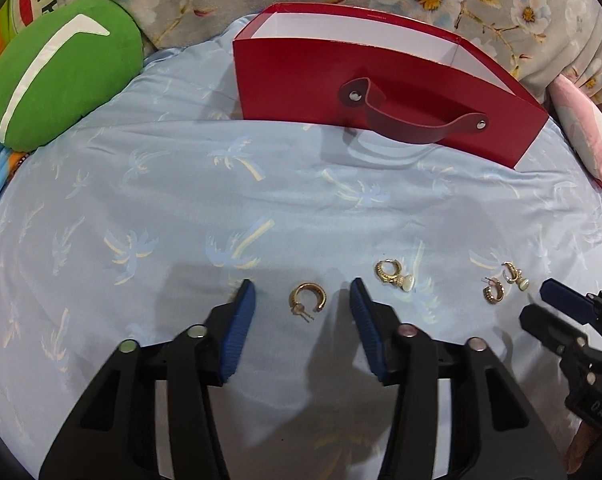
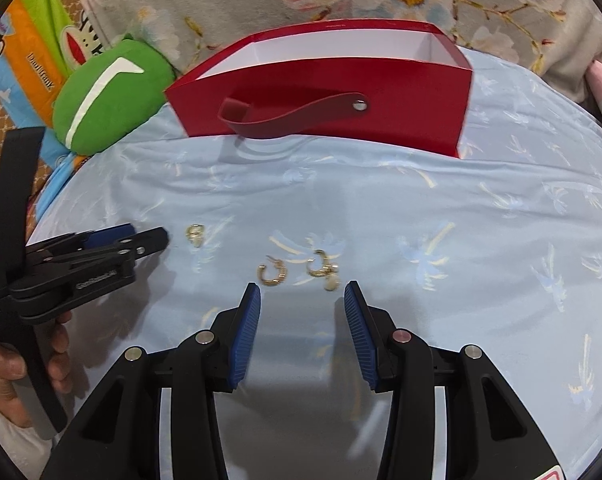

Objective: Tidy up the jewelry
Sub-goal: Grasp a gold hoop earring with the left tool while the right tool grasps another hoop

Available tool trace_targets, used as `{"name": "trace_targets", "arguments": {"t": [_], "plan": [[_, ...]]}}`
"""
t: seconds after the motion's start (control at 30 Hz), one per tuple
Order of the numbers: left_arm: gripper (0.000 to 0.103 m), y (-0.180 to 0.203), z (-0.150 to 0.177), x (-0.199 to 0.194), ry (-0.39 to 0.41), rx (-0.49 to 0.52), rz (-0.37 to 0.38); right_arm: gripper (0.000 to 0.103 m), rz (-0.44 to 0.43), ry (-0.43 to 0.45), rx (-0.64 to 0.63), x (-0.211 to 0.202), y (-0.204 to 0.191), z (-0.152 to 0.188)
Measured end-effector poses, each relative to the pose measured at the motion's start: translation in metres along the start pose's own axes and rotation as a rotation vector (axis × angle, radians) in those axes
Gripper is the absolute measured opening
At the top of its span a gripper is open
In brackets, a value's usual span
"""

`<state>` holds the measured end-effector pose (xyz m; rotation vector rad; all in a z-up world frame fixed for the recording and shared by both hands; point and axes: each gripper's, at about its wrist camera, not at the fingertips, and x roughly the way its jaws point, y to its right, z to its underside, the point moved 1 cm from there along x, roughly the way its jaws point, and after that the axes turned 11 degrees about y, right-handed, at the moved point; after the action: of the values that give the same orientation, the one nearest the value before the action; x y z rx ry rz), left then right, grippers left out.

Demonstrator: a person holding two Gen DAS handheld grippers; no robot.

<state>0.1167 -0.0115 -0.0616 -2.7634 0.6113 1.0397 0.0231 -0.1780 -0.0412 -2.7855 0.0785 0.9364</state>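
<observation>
1. left wrist view: a red box (image 1: 381, 92) with a strap handle sits at the far side of the blue palm-tree sheet (image 1: 181, 208). its top is open and only white inside walls show; what is in it cannot be seen. the left gripper (image 1: 303, 294) is spread wide and holds nothing. a gold hoop earring (image 1: 309, 299) lies on the sheet between its blue fingertips, not touching them. a gold earring with a white drop (image 1: 393, 275) lies just to the right. two more earrings (image 1: 503, 286) lie farther right, near the right gripper (image 1: 541, 302), whose tips are seen from the side.

2. right wrist view: the red box (image 2: 321, 96) is far back, next to a green pillow (image 2: 109, 92). the right gripper (image 2: 303, 294) is spread wide and holds nothing. it points at a hoop earring (image 2: 274, 274) and a drop earring (image 2: 323, 270) just ahead of its tips. a hand (image 2: 25, 364) holds the left gripper (image 2: 149, 240) low over the sheet at the left.
</observation>
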Motion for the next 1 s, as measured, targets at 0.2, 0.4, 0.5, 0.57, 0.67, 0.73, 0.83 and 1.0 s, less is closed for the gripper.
{"name": "trace_targets", "arguments": {"t": [0.2, 0.4, 0.5, 0.57, 0.67, 0.73, 0.83, 1.0], "plan": [[0.017, 0.0, 0.0, 0.0, 0.012, -0.024, 0.057, 0.043, -0.004, -0.024, -0.028, 0.02, -0.014, 0.001], [0.016, 0.001, 0.0, 0.0, 0.021, -0.027, 0.074, 0.04, 0.015, -0.015, -0.039, 0.027, -0.016, -0.003], [0.016, 0.001, 0.001, 0.0, 0.023, -0.03, 0.08, 0.019, 0.02, -0.014, -0.049, 0.029, -0.017, -0.004], [0.016, 0.001, 0.001, -0.001, 0.021, -0.034, 0.088, 0.016, 0.018, -0.012, -0.048, 0.03, -0.016, -0.005], [0.016, 0.0, 0.001, -0.002, 0.019, -0.041, 0.094, 0.015, 0.019, -0.005, -0.048, 0.029, -0.016, -0.005], [0.016, 0.0, 0.001, -0.004, 0.017, -0.046, 0.093, 0.015, 0.019, 0.01, -0.047, 0.025, -0.015, -0.006], [0.016, -0.001, -0.001, -0.012, 0.03, -0.05, 0.095, 0.015, 0.011, 0.028, -0.035, 0.016, -0.012, -0.01], [0.016, -0.003, -0.014, -0.032, 0.068, -0.051, 0.092, 0.015, -0.004, 0.076, -0.007, -0.004, -0.004, -0.025]]}}
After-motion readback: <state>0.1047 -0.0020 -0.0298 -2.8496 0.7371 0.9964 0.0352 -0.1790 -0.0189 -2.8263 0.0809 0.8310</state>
